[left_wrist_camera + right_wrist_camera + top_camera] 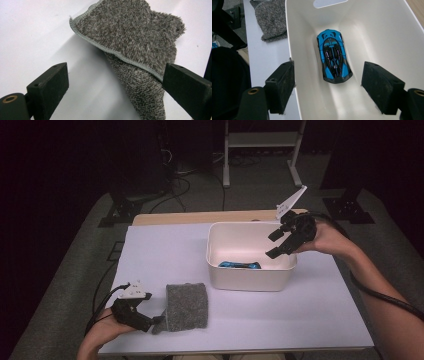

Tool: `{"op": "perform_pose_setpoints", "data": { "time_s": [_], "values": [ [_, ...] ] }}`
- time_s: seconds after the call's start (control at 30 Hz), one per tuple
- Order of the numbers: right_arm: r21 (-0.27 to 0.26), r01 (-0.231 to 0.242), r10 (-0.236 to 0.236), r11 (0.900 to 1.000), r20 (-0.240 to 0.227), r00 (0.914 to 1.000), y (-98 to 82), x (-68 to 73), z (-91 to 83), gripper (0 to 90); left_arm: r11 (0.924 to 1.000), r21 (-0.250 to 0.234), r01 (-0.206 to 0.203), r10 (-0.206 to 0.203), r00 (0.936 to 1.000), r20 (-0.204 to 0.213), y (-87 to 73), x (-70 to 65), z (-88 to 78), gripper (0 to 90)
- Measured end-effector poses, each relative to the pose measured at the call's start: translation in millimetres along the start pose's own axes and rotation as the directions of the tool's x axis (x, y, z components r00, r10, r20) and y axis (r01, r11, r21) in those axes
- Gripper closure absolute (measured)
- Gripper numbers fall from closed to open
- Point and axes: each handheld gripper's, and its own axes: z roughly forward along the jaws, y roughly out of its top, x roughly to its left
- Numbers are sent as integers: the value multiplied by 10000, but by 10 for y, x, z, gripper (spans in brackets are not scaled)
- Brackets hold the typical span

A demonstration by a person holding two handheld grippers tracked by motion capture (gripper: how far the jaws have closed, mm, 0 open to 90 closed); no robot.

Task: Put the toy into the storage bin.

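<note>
Blue toy car (334,56) lies in white tub (250,280), far right; long way runs left-right on table; right gripper (281,243) hangs over tub's right end, 2 jaws apart, empty; left gripper (148,321) near left, jaws apart around grey cloth (186,306) corner.

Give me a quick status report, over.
Left gripper open at grey cloth corner. Right gripper open above white bin; blue toy car inside. Nothing in the way.
</note>
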Motion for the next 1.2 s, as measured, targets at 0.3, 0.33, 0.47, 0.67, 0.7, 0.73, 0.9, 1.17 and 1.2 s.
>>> {"op": "perform_pose_setpoints", "data": {
  "time_s": [0.3,0.33,0.47,0.67,0.7,0.73,0.9,1.17,1.2],
  "values": [
    [-201,-105,108,9997,164,9998,-121,29,-129,250,10000,-29,1,-1,10000,40,4,-2,4,63],
    [-235,-131,136,9996,206,9997,-135,30,-142,246,10000,-61,70,-70,10000,18,1,-2,-6,63],
    [-356,-252,260,9990,222,9994,-194,37,-179,246,9998,-163,107,-108,9999,-71,-7,13,-49,63],
    [-412,-374,387,9984,317,9987,-298,47,-222,244,9997,-215,102,-105,9999,-102,0,20,-65,63],
    [-400,-381,395,9985,351,9986,-314,51,-230,244,9997,-229,104,-106,9999,-97,3,20,-72,63],
    [-414,-418,432,9983,337,9985,-330,53,-238,244,9996,-251,112,-115,9999,-124,3,22,-78,63],
    [-490,-501,522,9975,420,9978,-404,74,-290,244,9995,-252,191,-194,9997,-144,-13,28,-84,63],
    [-653,-694,730,9954,539,9959,-544,90,-368,239,9994,-230,255,-258,9996,-96,-3,25,-59,63],
    [-659,-709,746,9953,561,9956,-566,89,-372,234,9995,-217,222,-225,9997,-96,3,22,-59,63]
  ]
}}
